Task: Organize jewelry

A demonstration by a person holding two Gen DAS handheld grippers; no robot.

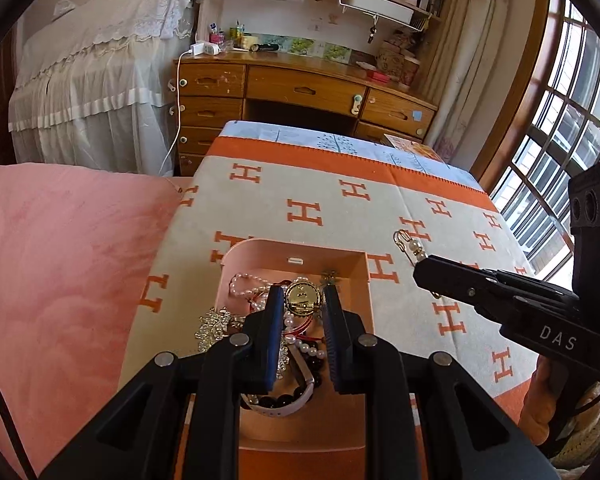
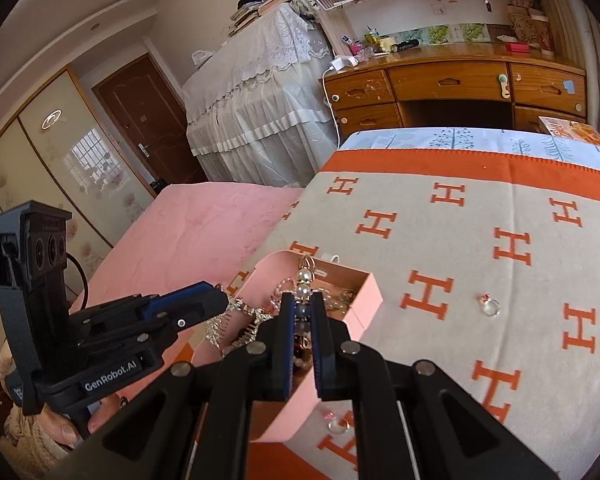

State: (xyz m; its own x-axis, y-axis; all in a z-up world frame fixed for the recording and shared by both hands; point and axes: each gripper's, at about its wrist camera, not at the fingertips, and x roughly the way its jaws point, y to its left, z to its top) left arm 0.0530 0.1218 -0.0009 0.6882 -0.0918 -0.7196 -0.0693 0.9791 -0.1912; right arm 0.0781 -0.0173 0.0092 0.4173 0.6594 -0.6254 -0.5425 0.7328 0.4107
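Dangling pearl earring (image 2: 303,284) pinched in right tongs (image 2: 302,312)

Pink open box (image 1: 364,280), lying on the H-patterned blanket, holds a tangle: pearl strands (image 1: 244,284), gold round piece (image 1: 303,299), dark beads (image 1: 284,390), white band (image 1: 300,400), crystal piece (image 1: 216,326) spilling over its left rim. Pearl drop earring (image 2: 303,288) with gold hook hangs upright above the box, pinched. Two clear-stone rings (image 2: 489,306) lie on the blanket right of the box, well apart, the second (image 2: 338,424) at its near corner.
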